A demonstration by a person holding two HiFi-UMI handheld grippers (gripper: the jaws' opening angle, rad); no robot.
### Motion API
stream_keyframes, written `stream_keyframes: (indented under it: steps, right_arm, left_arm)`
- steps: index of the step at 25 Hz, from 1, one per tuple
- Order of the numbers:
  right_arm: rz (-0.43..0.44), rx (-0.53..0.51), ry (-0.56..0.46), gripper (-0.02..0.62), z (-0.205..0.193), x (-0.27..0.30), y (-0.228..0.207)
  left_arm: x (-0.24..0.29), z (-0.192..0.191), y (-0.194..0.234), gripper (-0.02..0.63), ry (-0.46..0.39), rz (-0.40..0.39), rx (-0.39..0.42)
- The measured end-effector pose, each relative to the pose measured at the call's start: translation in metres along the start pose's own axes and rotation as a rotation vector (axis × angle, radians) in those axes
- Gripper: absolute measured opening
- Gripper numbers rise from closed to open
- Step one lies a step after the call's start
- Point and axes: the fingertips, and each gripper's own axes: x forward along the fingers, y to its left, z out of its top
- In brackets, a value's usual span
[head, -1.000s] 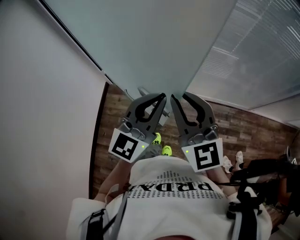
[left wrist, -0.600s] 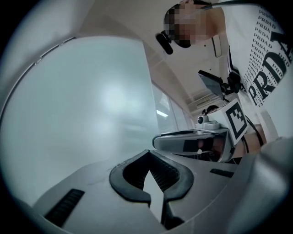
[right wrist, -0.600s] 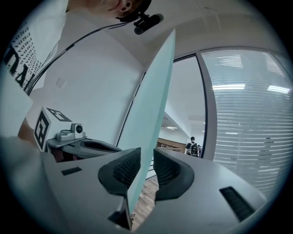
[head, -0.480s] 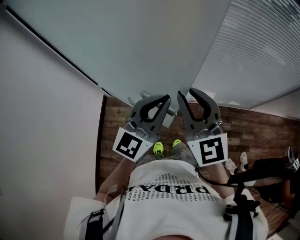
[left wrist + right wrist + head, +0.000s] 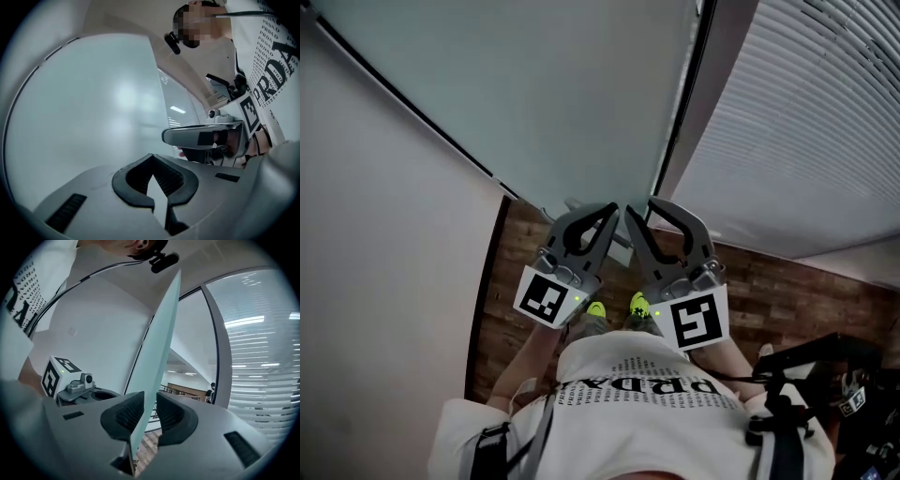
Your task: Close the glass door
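Note:
The frosted glass door [image 5: 534, 84] fills the top of the head view, and its free edge runs down to both grippers. In the right gripper view, that edge [image 5: 161, 352] passes between the pads, and my right gripper [image 5: 149, 416] is shut on it. My left gripper [image 5: 154, 180] is shut with nothing in it, its tips close to the door's face [image 5: 93, 103]. From above, the left gripper [image 5: 612, 210] and right gripper [image 5: 630, 217] sit side by side, tips nearly touching. The right gripper [image 5: 201, 137] also shows in the left gripper view.
A dark door frame post [image 5: 698, 103] stands right beside the door's edge, with slatted blinds behind glass [image 5: 806, 122] to its right. A white wall [image 5: 384, 281] runs along the left. Below is a wood floor [image 5: 787, 291] and the person's yellow shoes [image 5: 595, 311].
The door's free edge has swung toward the dark frame post, and the open gap beside it has narrowed. Both grippers travelled with the door, the right one still on its edge.

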Motion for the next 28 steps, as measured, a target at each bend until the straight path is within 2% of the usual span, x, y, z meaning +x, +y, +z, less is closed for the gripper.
stream_keyframes:
  steps: [4,9,13,19,24,28]
  right_arm:
    - [0.024,0.009,-0.018,0.051,-0.002,0.002,-0.006]
    - [0.015,0.035,-0.014,0.051,0.001,-0.001,-0.012]
    - [-0.019,0.020,-0.028,0.051,0.014,-0.001,-0.018]
    - [-0.072,0.040,-0.036,0.052,0.015,-0.006,-0.020]
    - [-0.138,0.016,-0.017,0.051,0.011,-0.014,-0.028]
    - [-0.082,0.051,-0.033,0.051,0.000,-0.014,-0.033]
  left_arm:
    - [0.007,0.001,0.001,-0.005,-0.004,0.036,0.013]
    - [0.010,0.006,-0.001,0.002,-0.007,0.019,0.007]
    - [0.012,0.019,-0.001,0.002,-0.034,-0.019,0.011]
    - [0.010,0.020,-0.005,0.002,-0.062,-0.065,-0.005]
    - [0.013,0.018,-0.002,0.000,-0.049,-0.061,-0.017]
    - [0.020,0.004,0.006,0.000,-0.030,-0.017,-0.018]
